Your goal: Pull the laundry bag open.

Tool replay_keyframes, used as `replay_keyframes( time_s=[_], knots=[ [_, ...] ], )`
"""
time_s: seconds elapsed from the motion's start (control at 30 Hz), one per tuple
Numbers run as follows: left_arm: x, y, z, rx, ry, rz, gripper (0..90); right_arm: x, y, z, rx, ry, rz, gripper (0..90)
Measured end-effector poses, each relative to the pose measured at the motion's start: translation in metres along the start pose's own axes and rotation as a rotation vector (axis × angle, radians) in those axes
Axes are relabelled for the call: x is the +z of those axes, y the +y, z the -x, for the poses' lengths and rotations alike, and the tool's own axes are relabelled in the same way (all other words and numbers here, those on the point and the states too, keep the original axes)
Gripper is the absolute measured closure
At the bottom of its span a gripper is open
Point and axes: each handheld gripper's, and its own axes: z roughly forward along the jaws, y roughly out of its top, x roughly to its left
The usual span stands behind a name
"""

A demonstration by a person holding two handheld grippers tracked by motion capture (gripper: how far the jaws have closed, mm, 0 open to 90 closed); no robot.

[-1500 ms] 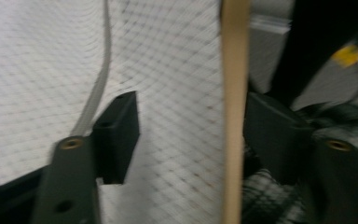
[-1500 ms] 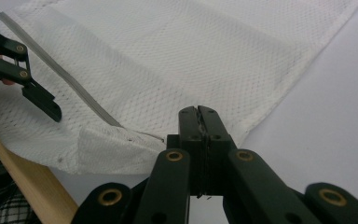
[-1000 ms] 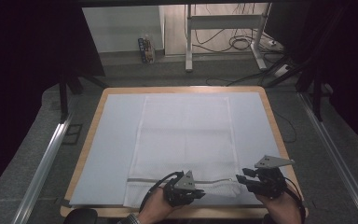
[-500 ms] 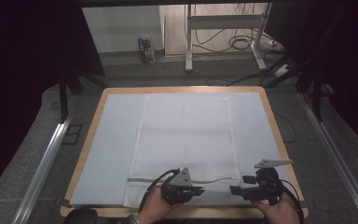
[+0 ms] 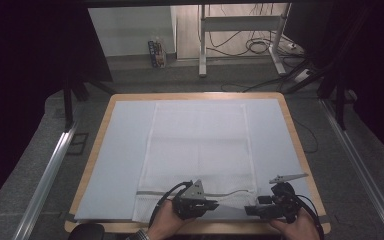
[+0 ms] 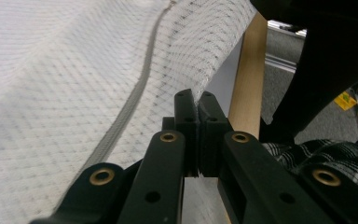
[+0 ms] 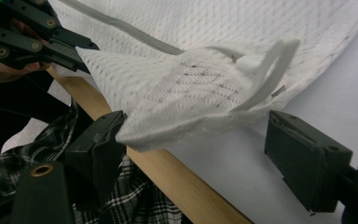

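Note:
A white mesh bag point(image 5: 200, 145) lies flat on the light blue mat point(image 5: 125, 145), with a grey zip band point(image 5: 150, 192) across its near end. At the table's front edge my left gripper point(image 5: 215, 202) is shut on the bag's near hem; in the left gripper view its jaws point(image 6: 196, 100) meet on the mesh point(image 6: 74, 70). My right gripper point(image 5: 250, 211) has just been opening its jaws. In the right gripper view the bag's lifted corner point(image 7: 191, 79) with its white loop point(image 7: 270, 70) hangs between the wide jaws point(image 7: 198, 126), unpressed. The left gripper point(image 7: 81, 56) holds the mesh farther off.
The mat covers a wooden table point(image 5: 195, 95), and its bare front edge point(image 7: 168, 177) runs under both grippers. A plaid sleeve point(image 7: 9, 177) sits below that edge. Metal rails point(image 5: 45, 175) flank the table, and a desk frame with cables point(image 5: 240, 30) stands behind.
The right gripper's jaws have spread apart and let go of the bag's corner, and the hand has eased slightly toward the front edge. The left gripper keeps its hold in place.

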Motion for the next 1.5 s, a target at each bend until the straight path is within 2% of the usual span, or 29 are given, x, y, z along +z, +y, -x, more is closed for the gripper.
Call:
replay_keyframes(
  time_s=[0.13, 0.27, 0.43, 0.47, 0.5, 0.57, 0.67, 0.77, 0.83, 0.87, 0.9, 0.93, 0.97, 1.07, 1.13, 1.17, 1.2, 1.23, 1.27, 1.3, 1.33, 1.37, 1.4, 1.47, 1.5],
  knots=[
    [0.006, 0.0, 0.007, 0.036, 0.005, -0.023, 88.9, 0.001, 0.0, 0.0, 0.001, 0.021, 0.008, 19.8],
    [0.009, 0.0, 0.012, 0.072, 0.036, -0.043, 88.8, 0.0, -0.001, 0.0, 0.013, 0.053, -0.008, 18.9],
    [0.004, 0.0, 0.009, 0.046, 0.056, -0.011, 88.9, 0.0, -0.007, 0.001, 0.035, 0.075, -0.034, 18.9],
    [0.003, 0.0, 0.008, 0.026, 0.049, -0.002, 88.9, 0.001, -0.008, 0.001, 0.038, 0.078, -0.033, 18.9],
    [0.003, 0.0, 0.007, 0.029, 0.048, -0.005, 88.9, 0.001, -0.01, 0.001, 0.043, 0.097, -0.029, 18.9],
    [0.005, 0.0, 0.008, 0.034, 0.035, -0.015, 88.8, 0.001, -0.009, 0.0, 0.042, 0.103, -0.021, 18.9],
    [0.011, -0.001, 0.014, 0.078, 0.029, -0.052, 88.6, -0.001, -0.006, -0.002, 0.039, 0.116, 0.006, 18.8],
    [0.017, -0.001, 0.02, 0.129, 0.043, -0.084, 87.7, 0.0, -0.004, -0.001, 0.056, 0.131, 0.02, 20.2],
    [0.017, -0.001, 0.021, 0.133, 0.045, -0.085, 87.6, 0.001, -0.003, 0.0, 0.061, 0.127, 0.018, 22.0],
    [0.017, -0.001, 0.021, 0.132, 0.049, -0.081, 87.6, 0.003, -0.001, 0.001, 0.07, 0.123, 0.014, 27.3],
    [0.017, -0.001, 0.021, 0.132, 0.049, -0.081, 87.6, 0.003, -0.001, 0.001, 0.07, 0.123, 0.014, 27.3],
    [0.017, -0.001, 0.021, 0.129, 0.046, -0.081, 87.5, 0.008, -0.001, 0.003, 0.078, 0.122, -0.003, 34.7],
    [0.017, -0.001, 0.021, 0.129, 0.046, -0.081, 87.5, 0.008, -0.001, 0.003, 0.078, 0.122, -0.003, 34.7],
    [0.018, -0.002, 0.02, 0.131, 0.044, -0.086, 87.5, 0.013, -0.001, 0.004, 0.089, 0.102, -0.025, 50.8],
    [0.018, -0.002, 0.02, 0.133, 0.046, -0.086, 87.6, 0.014, -0.001, 0.005, 0.092, 0.099, -0.035, 53.3],
    [0.017, -0.002, 0.02, 0.132, 0.046, -0.086, 87.5, 0.015, -0.003, 0.007, 0.09, 0.078, -0.048, 62.3],
    [0.017, -0.002, 0.02, 0.132, 0.045, -0.087, 87.5, 0.015, -0.003, 0.007, 0.09, 0.078, -0.048, 62.3],
    [0.017, -0.002, 0.02, 0.132, 0.04, -0.089, 87.6, 0.014, -0.004, 0.008, 0.086, 0.072, -0.049, 65.3],
    [0.018, -0.003, 0.019, 0.127, 0.035, -0.088, 87.2, 0.011, -0.004, 0.008, 0.072, 0.068, -0.046, 75.9],
    [0.018, -0.003, 0.019, 0.126, 0.032, -0.091, 87.2, 0.011, -0.004, 0.008, 0.072, 0.068, -0.046, 75.9],
    [0.019, -0.004, 0.019, 0.124, 0.028, -0.094, 86.6, 0.01, -0.004, 0.006, 0.046, 0.055, -0.038, 84.5],
    [0.019, -0.004, 0.019, 0.124, 0.028, -0.094, 86.2, 0.01, -0.004, 0.006, 0.046, 0.055, -0.038, 84.5],
    [0.019, -0.004, 0.019, 0.123, 0.025, -0.095, 84.5, 0.009, -0.003, 0.004, 0.027, 0.039, -0.038, 86.9],
    [0.019, -0.004, 0.018, 0.118, 0.012, -0.1, 77.6, 0.009, -0.003, 0.002, 0.009, 0.022, -0.041, 87.4],
    [0.018, -0.004, 0.017, 0.113, -0.004, -0.094, 77.6, 0.009, -0.003, 0.002, 0.009, 0.022, -0.041, 87.4]
  ],
)
